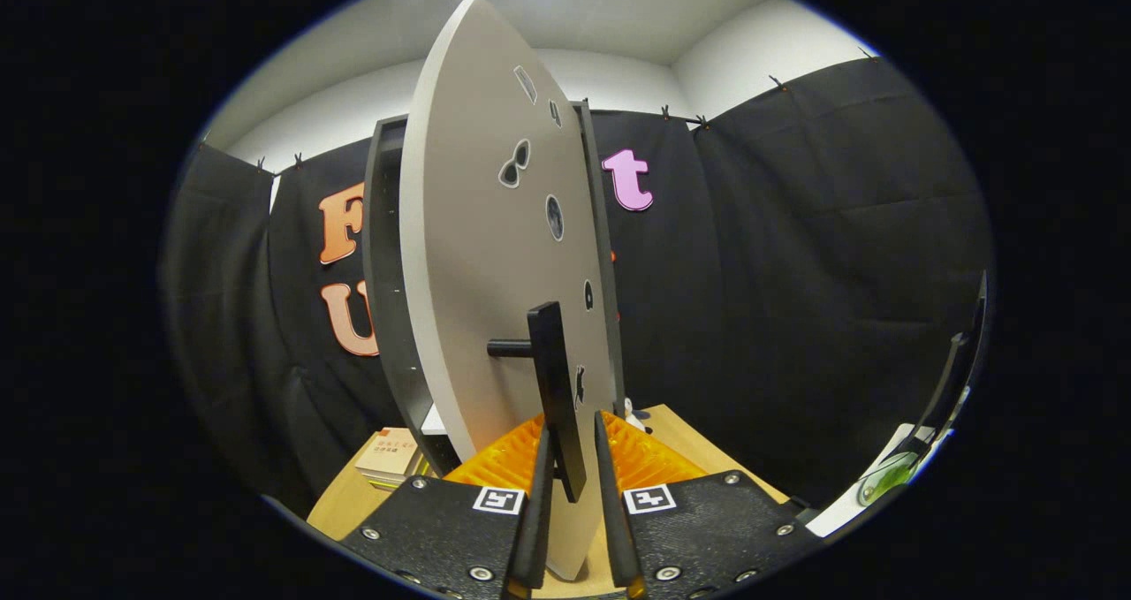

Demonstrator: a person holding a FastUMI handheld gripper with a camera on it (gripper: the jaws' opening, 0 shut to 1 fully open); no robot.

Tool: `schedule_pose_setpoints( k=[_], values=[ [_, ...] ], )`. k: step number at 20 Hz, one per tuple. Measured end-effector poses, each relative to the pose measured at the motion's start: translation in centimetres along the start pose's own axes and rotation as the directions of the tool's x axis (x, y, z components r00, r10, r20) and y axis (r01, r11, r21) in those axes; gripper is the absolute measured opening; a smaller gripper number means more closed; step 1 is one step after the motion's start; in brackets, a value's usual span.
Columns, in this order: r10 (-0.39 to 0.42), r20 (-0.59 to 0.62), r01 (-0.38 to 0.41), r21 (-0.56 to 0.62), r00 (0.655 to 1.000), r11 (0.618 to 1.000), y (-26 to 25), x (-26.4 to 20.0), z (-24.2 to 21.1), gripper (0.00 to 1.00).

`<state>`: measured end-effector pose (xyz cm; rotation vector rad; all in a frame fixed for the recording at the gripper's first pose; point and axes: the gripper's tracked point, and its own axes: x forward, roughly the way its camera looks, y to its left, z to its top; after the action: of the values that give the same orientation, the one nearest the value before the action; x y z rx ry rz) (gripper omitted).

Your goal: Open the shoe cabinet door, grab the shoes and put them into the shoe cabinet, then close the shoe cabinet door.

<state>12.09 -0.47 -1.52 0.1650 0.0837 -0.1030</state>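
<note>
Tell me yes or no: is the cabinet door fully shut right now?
No: the door stands swung out from the cabinet, its handle between the gripper fingers.

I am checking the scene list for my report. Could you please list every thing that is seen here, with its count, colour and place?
cabinet door: one, light grey with small dark stickers, swung open edge-on just ahead of the fingers
door handle: one, black bar, on the door, its lower end between the fingers
cabinet: one, black frame, behind the door
table: one, light wood, under the cabinet
books: small stack, pale with a red mark, on the table beside the cabinet
gripper: one, fingers close around the handle; whether they press on it cannot be told
</note>
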Motion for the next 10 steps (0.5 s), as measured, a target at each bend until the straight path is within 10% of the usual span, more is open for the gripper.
schedule_pose_setpoints(
  k=[10],
  values=[
    [-0.064,-0.003,0.064,0.045,0.998,0.997,-1.05,0.02,-0.07,0.27]
  ],
)
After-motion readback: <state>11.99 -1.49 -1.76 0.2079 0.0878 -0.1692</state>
